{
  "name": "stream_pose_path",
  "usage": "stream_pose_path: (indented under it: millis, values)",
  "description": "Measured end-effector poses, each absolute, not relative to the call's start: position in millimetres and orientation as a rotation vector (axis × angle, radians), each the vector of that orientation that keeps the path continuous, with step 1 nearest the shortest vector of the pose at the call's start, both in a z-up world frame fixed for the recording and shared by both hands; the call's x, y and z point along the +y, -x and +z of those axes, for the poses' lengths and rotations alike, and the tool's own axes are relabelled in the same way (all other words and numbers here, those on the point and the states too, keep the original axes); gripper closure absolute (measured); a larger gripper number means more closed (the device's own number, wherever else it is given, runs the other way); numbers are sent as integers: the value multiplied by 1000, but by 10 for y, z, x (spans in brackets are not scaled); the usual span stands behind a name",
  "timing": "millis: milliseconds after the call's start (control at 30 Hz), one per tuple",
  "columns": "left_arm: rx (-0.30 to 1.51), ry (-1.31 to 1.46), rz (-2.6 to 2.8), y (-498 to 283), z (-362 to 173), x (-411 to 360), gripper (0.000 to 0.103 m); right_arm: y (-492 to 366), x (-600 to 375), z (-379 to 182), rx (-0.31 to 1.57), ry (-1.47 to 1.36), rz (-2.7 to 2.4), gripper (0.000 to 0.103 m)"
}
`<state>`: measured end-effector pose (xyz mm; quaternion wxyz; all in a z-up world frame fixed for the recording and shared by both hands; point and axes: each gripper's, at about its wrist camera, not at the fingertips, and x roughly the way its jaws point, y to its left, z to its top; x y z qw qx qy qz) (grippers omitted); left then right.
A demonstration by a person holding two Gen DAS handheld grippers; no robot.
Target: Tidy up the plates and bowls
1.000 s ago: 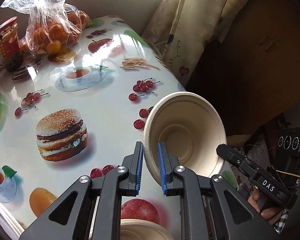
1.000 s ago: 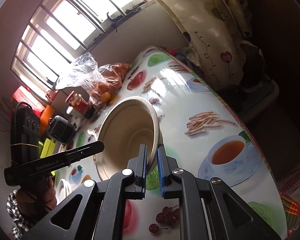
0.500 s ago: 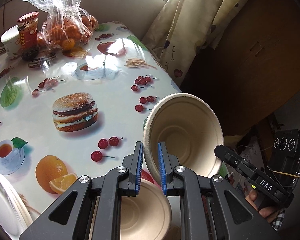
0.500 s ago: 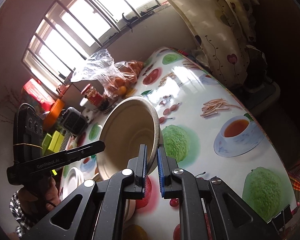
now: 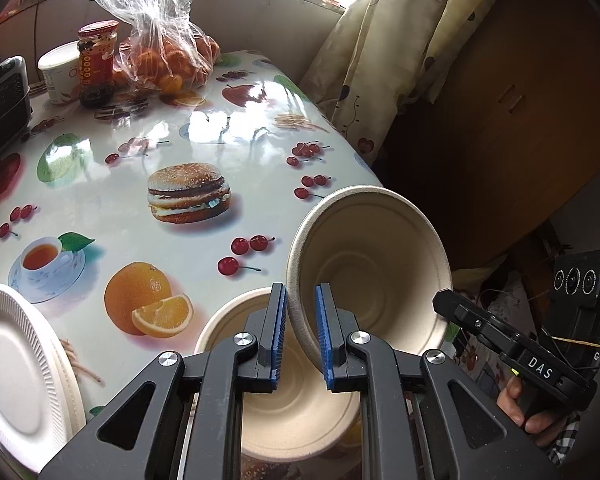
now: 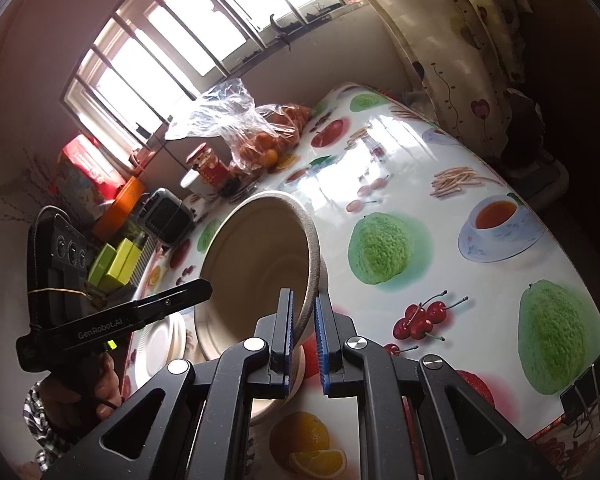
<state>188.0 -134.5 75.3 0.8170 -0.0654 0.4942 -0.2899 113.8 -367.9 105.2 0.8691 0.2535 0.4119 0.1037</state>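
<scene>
Left wrist view: left gripper pinches the rim of a tilted paper bowl, hanging above a second paper bowl on the table; white paper plate nearby. To nest well, level the held bowl and centre it first.

Right wrist view: right gripper pinches the rim of its own tilted bowl; wait, then stack.

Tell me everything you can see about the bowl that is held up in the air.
The held bowl is beige, matte and fibrous, like pressed pulp, round and deep with a thick rim, and empty. It is tipped on its side. The left tongs and the right tongs each pinch its rim. It hangs just above a similar bowl on the table.
</scene>
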Motion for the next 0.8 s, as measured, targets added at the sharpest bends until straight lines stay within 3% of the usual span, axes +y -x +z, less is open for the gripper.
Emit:
stream_pose_path:
  millis: [800]
  values:
    - [1050, 150, -557, -1573, 569, -918, 88, -1004, -3294, 867, 927, -499, 261, 92]
